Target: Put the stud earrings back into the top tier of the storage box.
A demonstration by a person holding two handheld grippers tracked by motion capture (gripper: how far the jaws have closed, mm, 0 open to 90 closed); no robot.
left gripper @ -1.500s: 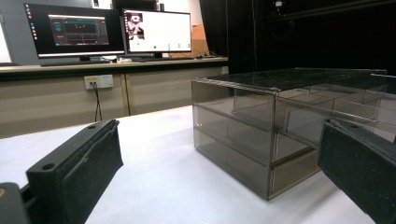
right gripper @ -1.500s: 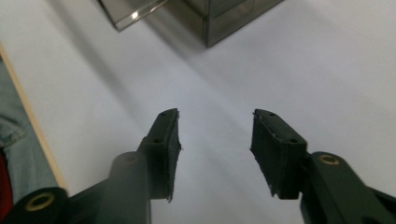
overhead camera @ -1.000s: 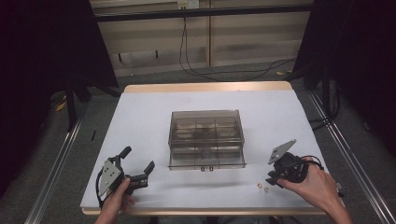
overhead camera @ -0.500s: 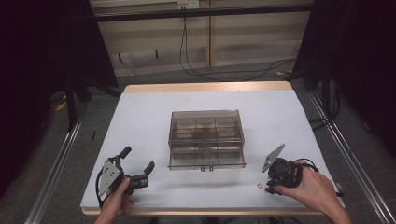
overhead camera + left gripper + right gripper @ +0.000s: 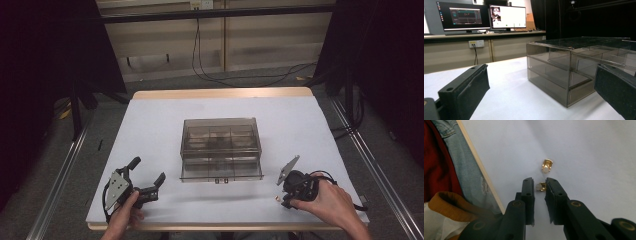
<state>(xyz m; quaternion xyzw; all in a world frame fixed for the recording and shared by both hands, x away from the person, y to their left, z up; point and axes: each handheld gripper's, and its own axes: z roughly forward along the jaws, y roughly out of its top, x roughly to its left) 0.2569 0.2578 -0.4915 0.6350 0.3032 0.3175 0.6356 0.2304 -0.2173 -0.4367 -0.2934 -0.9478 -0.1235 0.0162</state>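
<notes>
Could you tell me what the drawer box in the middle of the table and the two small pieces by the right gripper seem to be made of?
The drawer box looks like smoke-tinted clear plastic, probably acrylic: its dividers show through glossy walls. The two small pieces look like polished gold-coloured metal, each with a pale rounded bead, perhaps pearl or plastic; too small to tell. One lies between the right gripper jaws.

right gripper (image 5: 540, 185) grip: you have a small gold piece (image 5: 540, 186) between the jaws; whether the pads press it can't be told.
high view: your gold pieces are one tiny speck (image 5: 278, 199).
drawer box (image 5: 584, 67): cut off at the right edge; contents unclear through smoky walls.
left gripper (image 5: 541, 100) body: cut off below.
</notes>
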